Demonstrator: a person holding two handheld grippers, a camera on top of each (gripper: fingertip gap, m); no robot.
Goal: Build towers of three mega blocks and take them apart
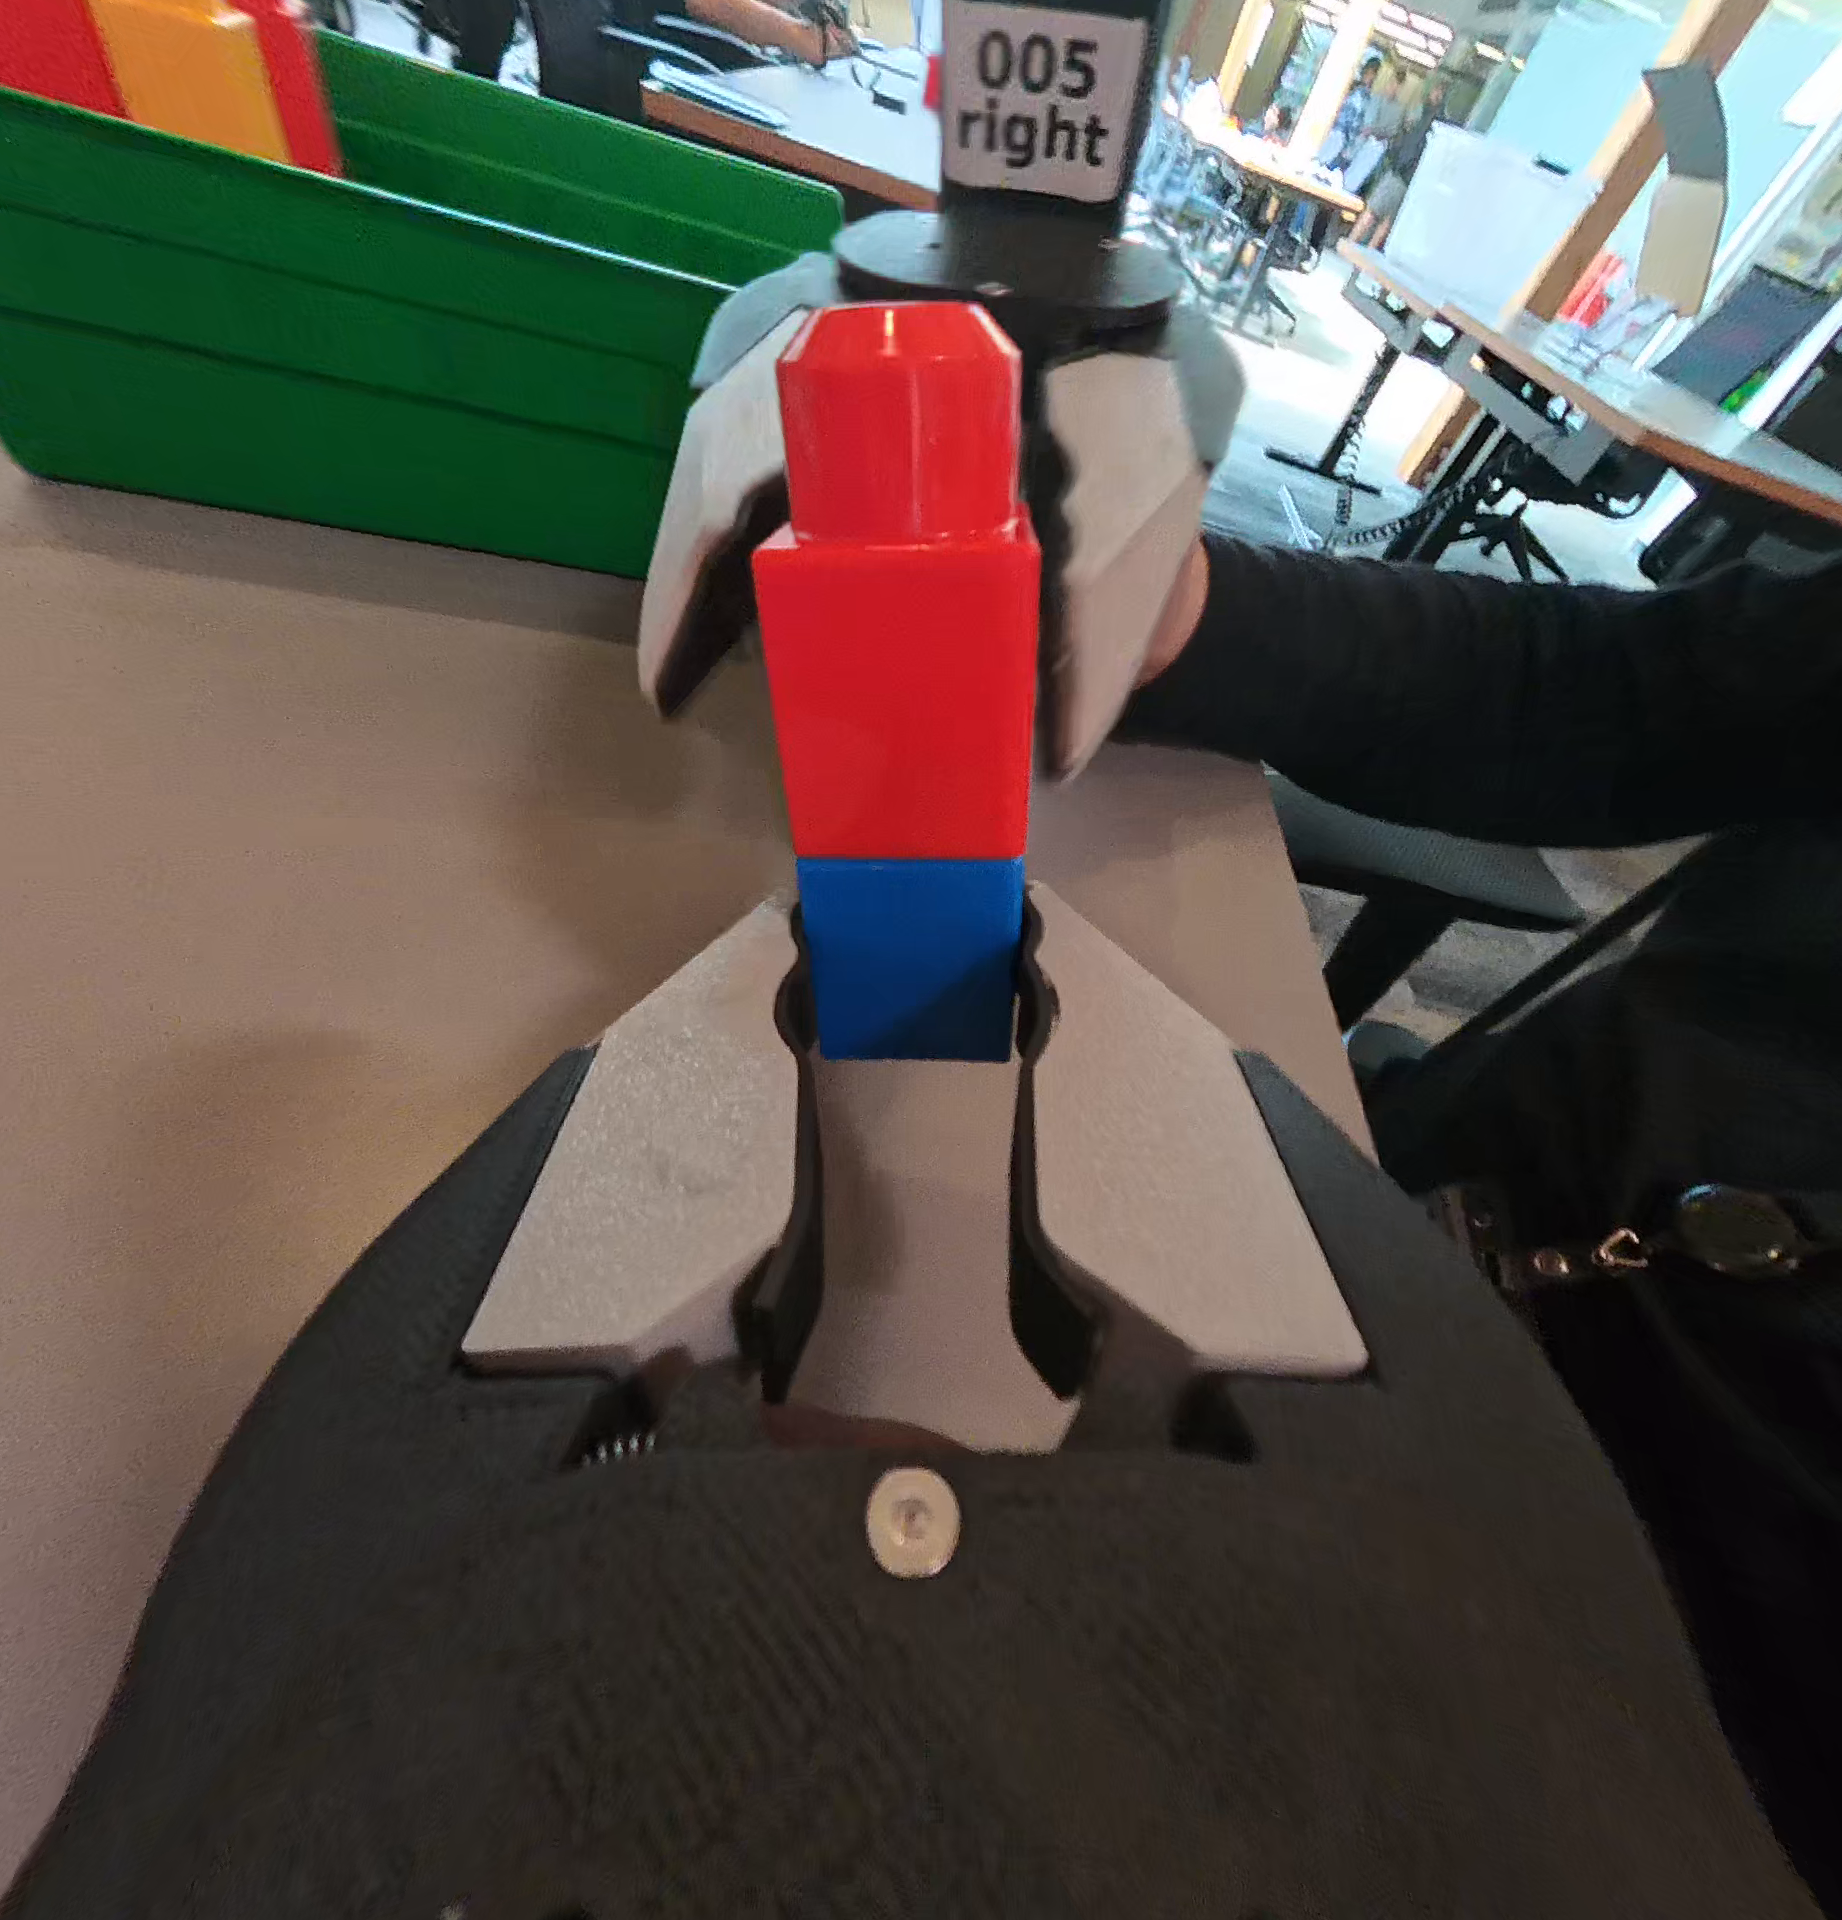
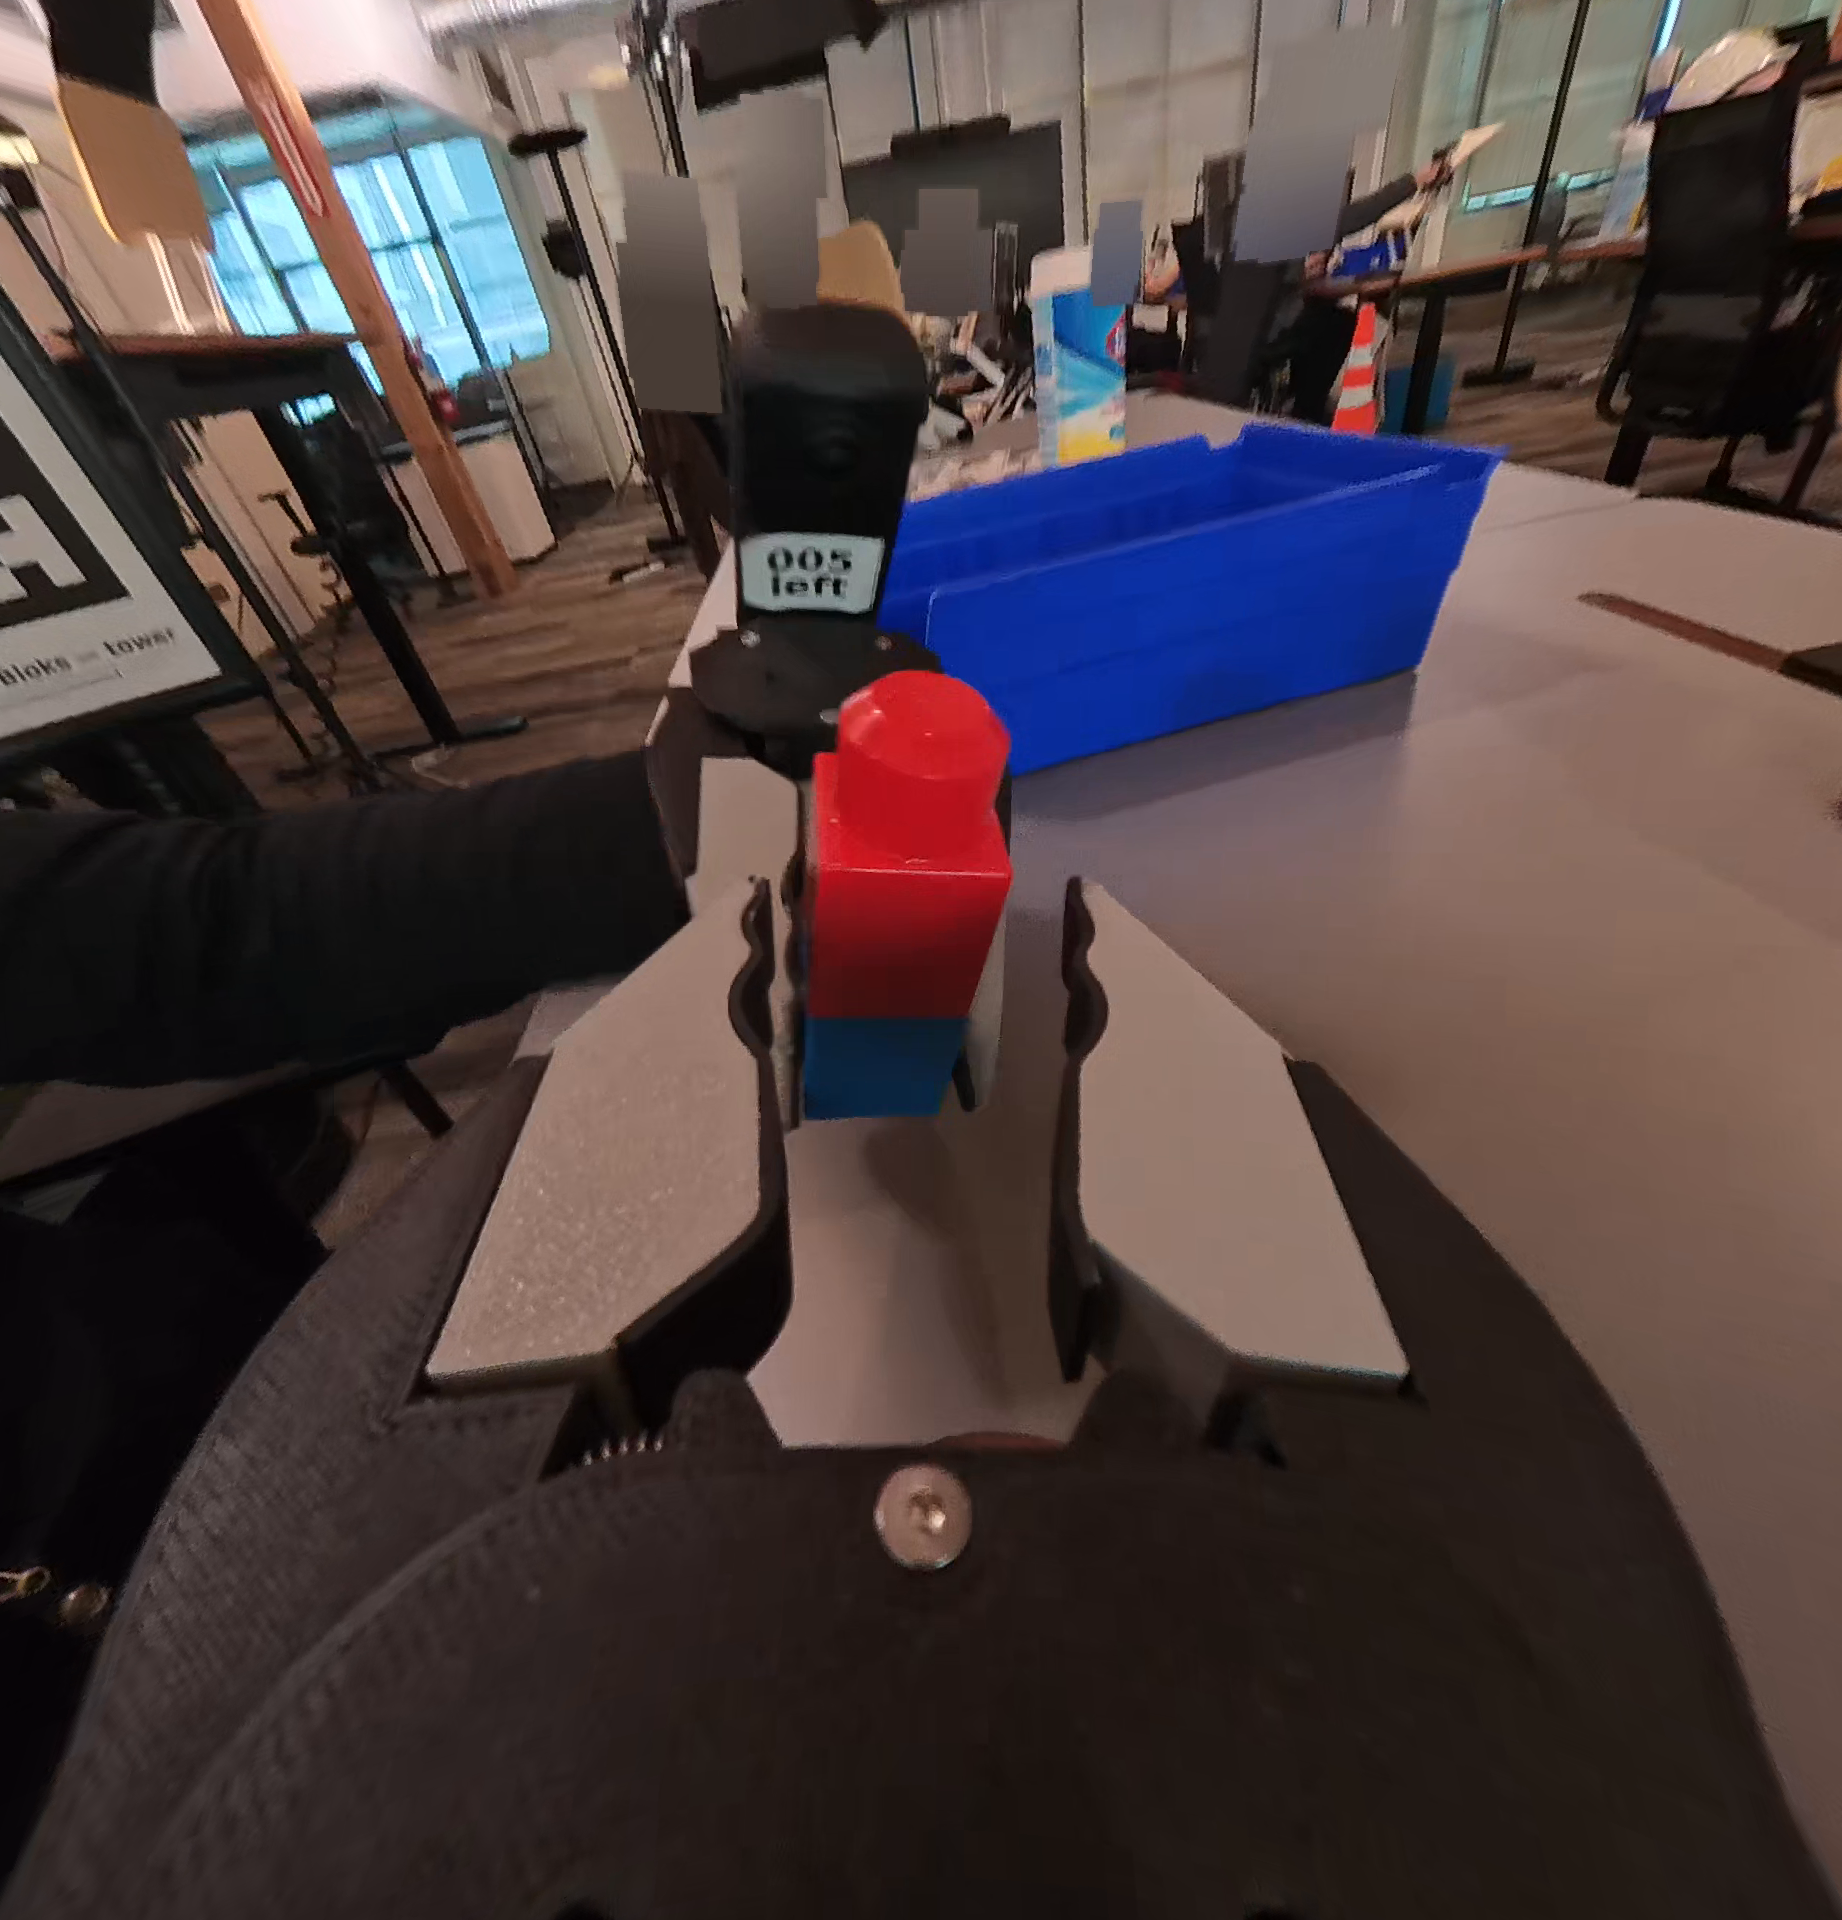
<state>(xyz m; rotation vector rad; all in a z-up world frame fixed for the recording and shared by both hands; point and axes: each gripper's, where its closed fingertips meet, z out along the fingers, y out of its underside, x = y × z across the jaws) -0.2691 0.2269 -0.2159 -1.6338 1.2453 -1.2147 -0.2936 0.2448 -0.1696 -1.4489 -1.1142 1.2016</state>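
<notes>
The left tongs are clamped on the blue block, which carries the red block stacked on top, above the grey surface. The right tongs stand apart, flanking the stack without contact. A green bin sits toward the surface's far edge.

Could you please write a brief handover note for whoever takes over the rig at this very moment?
Left gripper: shut on the blue block, held above the table.
Right gripper: open, fingers on either side of the red block, not gripping.
Red block sits on the blue block: a two-block stack.
Green bin holds more blocks; blue bin stands beyond.
Whether to add a third block or pull these apart cannot be told from here.
</notes>
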